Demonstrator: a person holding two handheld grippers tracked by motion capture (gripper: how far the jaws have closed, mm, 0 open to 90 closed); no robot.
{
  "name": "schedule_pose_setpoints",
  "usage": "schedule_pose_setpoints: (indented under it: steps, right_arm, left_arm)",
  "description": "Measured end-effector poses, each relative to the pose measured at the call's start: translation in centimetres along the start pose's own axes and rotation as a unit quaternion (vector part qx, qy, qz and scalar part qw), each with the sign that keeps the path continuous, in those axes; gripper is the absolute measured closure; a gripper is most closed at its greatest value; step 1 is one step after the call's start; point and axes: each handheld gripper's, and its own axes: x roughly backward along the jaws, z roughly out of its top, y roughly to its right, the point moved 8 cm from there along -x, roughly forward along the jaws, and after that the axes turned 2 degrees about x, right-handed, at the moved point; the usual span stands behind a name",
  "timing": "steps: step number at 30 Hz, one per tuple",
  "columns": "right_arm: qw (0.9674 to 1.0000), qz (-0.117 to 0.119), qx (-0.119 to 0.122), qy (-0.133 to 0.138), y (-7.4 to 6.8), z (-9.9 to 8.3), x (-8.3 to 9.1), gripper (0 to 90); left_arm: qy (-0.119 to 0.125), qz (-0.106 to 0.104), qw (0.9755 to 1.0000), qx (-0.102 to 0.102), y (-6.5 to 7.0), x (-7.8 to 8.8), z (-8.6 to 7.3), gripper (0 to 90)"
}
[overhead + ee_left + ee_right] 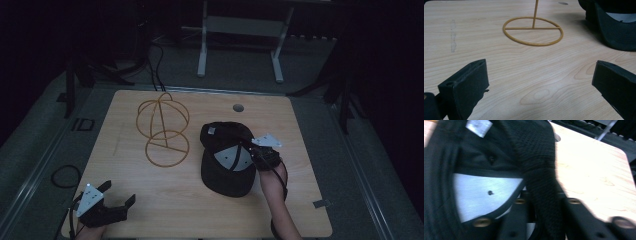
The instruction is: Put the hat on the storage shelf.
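A black cap (225, 172) lies upside down right of the table's middle, its grey inner panel and white label facing up. My right gripper (250, 151) comes at it from the right and is shut on the cap's right rim. In the right gripper view the black mesh rim (541, 157) runs between the two jaws of this gripper (541, 197). A yellow wire hat stand (162, 120) stands left of the cap, its ring base (533, 28) flat on the wood. My left gripper (119, 192) rests open at the near left corner, nothing between its jaws (540, 65). The cap's brim (616, 32) is at upper right there.
The wooden table (300, 130) has a round cable hole (238, 107) near its far edge. A white desk frame (202, 50) stands beyond it on the floor. A cable loop (65, 176) lies on the floor to the left.
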Motion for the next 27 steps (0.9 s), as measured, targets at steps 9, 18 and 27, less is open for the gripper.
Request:
schedule_pose_setpoints:
  steps: [9, 18, 27]
  right_arm:
    - [0.9994, 0.006, 0.011, 0.033, -0.6, 1.0, 0.8, 88.6]
    - [0.9940, 0.032, 0.008, 0.104, -0.9, 4.6, 4.3, 88.7]
    - [0.9901, 0.050, 0.043, 0.124, -0.8, 6.6, 6.3, 88.6]
  left_arm:
    - [-0.003, -0.003, 0.9999, 0.012, -0.3, -0.2, -0.1, 1.0]
    - [-0.003, -0.001, 1.0000, 0.004, 0.1, -0.1, 0.0, 1.0]
    - [-0.007, -0.021, 0.9998, 0.005, 1.3, -0.4, 0.3, 1.0]
